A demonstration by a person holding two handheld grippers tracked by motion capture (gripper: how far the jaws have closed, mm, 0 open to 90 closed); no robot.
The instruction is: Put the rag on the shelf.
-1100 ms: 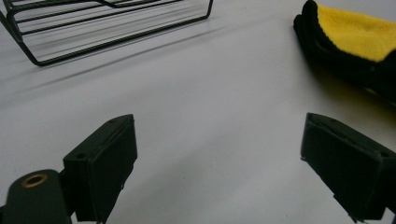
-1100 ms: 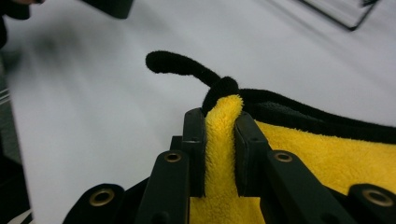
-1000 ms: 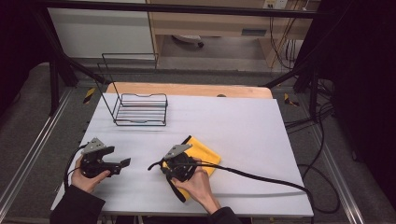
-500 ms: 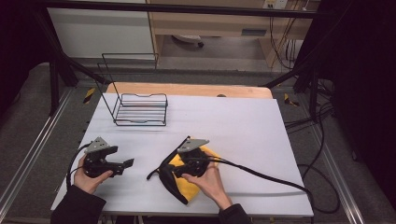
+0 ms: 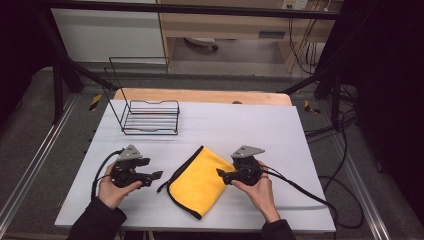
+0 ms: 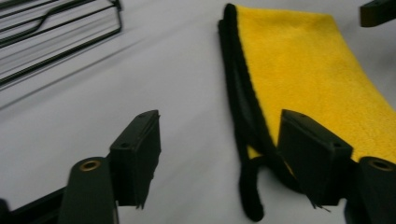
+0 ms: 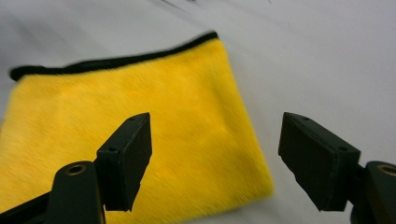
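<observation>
- Cloth [image 5: 199, 181]: yellow, folded, black-edged, flat on the table [image 5: 225, 125].
- Rack [image 5: 150, 117]: wire, empty.
- Left gripper [image 5: 156, 176] and right gripper [image 5: 220, 173]: jaws wide, holding nothing.

We saw a white table [image 5: 225, 127] with a strip of bare wood along its far edge. A black wire rack [image 5: 148, 116] stood on its far left part. Nearer the front, about mid-width, a folded yellow cloth [image 5: 201, 181] with black edging lay flat, well apart from the rack.
</observation>
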